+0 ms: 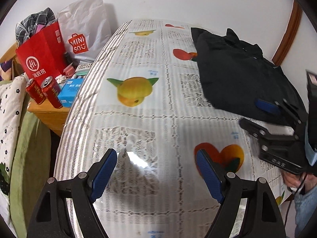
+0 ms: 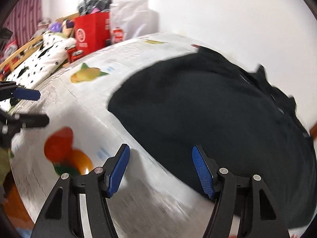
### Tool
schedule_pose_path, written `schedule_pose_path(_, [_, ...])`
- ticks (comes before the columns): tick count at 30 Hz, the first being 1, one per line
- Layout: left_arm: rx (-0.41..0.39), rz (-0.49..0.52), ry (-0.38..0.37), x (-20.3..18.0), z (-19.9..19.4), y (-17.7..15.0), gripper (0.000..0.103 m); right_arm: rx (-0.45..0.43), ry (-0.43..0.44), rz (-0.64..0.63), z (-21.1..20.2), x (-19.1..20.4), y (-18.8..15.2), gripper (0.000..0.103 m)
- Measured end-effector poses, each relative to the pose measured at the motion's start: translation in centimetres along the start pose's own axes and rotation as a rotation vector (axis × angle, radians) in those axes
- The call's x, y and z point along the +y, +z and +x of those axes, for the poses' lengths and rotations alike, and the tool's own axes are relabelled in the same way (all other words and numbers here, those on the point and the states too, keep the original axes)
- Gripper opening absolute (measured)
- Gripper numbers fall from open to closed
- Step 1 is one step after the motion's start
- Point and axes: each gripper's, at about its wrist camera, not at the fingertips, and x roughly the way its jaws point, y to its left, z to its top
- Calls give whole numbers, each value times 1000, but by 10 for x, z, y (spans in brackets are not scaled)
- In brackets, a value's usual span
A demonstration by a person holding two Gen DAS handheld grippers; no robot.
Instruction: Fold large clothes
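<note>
A black garment (image 1: 241, 75) lies folded in a compact heap on the far right of the table, which has a white cloth with fruit prints (image 1: 142, 119). In the right wrist view the garment (image 2: 214, 115) fills the middle and right. My left gripper (image 1: 156, 170) is open and empty above the bare cloth, left of the garment. My right gripper (image 2: 160, 168) is open and empty, over the garment's near left edge; it also shows in the left wrist view (image 1: 263, 115). The left gripper shows at the left edge of the right wrist view (image 2: 37, 107).
Left of the table stands a wooden side table (image 1: 49, 115) with two red cans (image 1: 43, 91), a blue box (image 1: 70, 93), a red paper bag (image 1: 41, 57) and a white bag (image 1: 85, 31). A white wall is behind. A spotted quilt (image 1: 10, 107) lies at far left.
</note>
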Motion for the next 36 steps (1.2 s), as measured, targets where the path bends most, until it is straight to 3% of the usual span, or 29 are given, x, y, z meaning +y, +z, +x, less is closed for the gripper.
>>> schedule_pose_path(6, [-2, -13, -33, 4, 4, 0, 81, -2, -64, -42, 23, 19, 34, 63])
schedule_pose_path(8, [-6, -16, -43, 4, 5, 1, 81, 1, -66, -33, 27, 18, 39, 51])
schedule_pose_path(10, [-8, -23, -54, 3, 6, 2, 81, 4, -77, -24, 30, 17, 43, 15])
schedule_pose_path(12, [-7, -25, -58, 1, 7, 4, 81, 5, -45, 7, 27, 11, 46, 11])
schedule_pose_path(14, [-10, -25, -58, -1, 8, 5, 81, -30, 44, 114, 11, -14, 52, 9])
schedule_pose_path(16, [-19, -21, -59, -4, 7, 7, 81, -115, 74, 196, -15, -38, 57, 9])
schedule_pose_path(20, [-35, -5, -66, -15, 4, 12, 81, -297, -16, 350, -79, -107, 51, 8])
schedule_pose_path(24, [-48, 19, -69, -30, 2, 19, 81, -379, -104, 553, -112, -179, 17, 8])
schedule_pose_path(27, [-58, 38, -83, -45, 2, 24, 81, -367, -142, 707, -116, -223, -22, 8])
schedule_pose_path(30, [-71, 69, -97, -66, 2, 30, 81, -312, -163, 781, -109, -242, -53, 8])
schedule_pose_path(36, [-89, 137, -155, -122, 7, 38, 81, -171, -176, 748, -95, -248, -96, 12])
